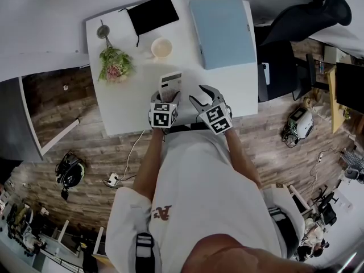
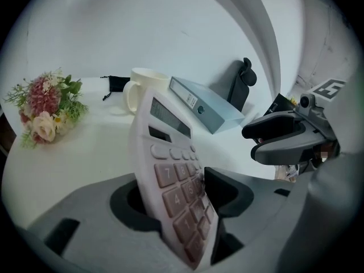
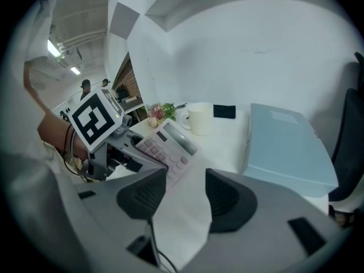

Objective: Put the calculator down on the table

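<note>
A pale calculator [image 1: 170, 85] with brownish keys lies at the near edge of the white table [image 1: 125, 107]. In the left gripper view the calculator [image 2: 170, 152] stands tilted between the jaws of my left gripper [image 2: 176, 192], its key face leaning on the right pad, with a dark gap at the left pad. The left gripper [image 1: 169, 99] is open around its near end. My right gripper [image 1: 202, 97] hovers just right of it, open with nothing between its fingers. From the right gripper view the calculator [image 3: 170, 144] rests on the tabletop.
A light blue binder [image 1: 223, 30] lies at the table's far right. A cream mug [image 1: 161, 48], a small flower bunch [image 1: 115, 64] and a black pouch [image 1: 152, 13] sit behind the calculator. A black chair [image 1: 307, 16] stands to the right of the table.
</note>
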The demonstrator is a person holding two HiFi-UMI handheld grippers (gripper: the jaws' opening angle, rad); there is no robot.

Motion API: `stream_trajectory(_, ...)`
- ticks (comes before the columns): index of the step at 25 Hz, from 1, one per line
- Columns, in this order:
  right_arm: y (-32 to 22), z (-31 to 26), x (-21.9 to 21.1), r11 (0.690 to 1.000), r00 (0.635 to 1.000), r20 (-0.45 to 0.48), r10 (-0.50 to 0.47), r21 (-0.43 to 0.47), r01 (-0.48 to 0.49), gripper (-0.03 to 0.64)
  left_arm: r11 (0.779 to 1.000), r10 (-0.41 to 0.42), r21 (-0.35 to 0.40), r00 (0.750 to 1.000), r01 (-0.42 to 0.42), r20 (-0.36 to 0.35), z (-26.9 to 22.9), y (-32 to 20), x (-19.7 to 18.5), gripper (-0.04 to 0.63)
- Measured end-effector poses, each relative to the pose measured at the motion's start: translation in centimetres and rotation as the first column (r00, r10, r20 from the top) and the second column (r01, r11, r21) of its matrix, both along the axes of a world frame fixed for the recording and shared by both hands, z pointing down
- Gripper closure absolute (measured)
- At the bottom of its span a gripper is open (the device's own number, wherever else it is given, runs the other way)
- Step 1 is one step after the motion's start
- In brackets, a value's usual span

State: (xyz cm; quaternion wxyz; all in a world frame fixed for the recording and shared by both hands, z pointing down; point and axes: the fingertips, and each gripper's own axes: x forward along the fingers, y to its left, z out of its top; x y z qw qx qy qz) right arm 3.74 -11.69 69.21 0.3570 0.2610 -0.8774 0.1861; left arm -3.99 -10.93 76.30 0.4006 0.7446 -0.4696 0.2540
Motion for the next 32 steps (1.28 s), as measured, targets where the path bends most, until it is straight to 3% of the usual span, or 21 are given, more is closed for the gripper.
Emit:
stream_trajectory(9,0.1,0.0,-0.7,1.0,1.0,-0.004,-0.025,0.0,0.025,0.394,0.999,-0.036,0.019,0.999,0.036,0.021,0.3,0.0,-1.1,0.301)
stream_trajectory(17,0.3,0.1,-1.5,0.999,0.999,-0.006,-0.048,-0.002,0.048,0.396,0.998,-0.054,0.039,0.999,0.054,0.004,-0.3,0.6,-2.1,0.298)
stream_trajectory(32,0.5,0.0,-2.8,0.997,0.997,-0.008,-0.082,0.0,0.082,0.396,0.993,-0.106,0.056,0.993,0.104,0.05,-0.4,1.4,-4.2,0.281)
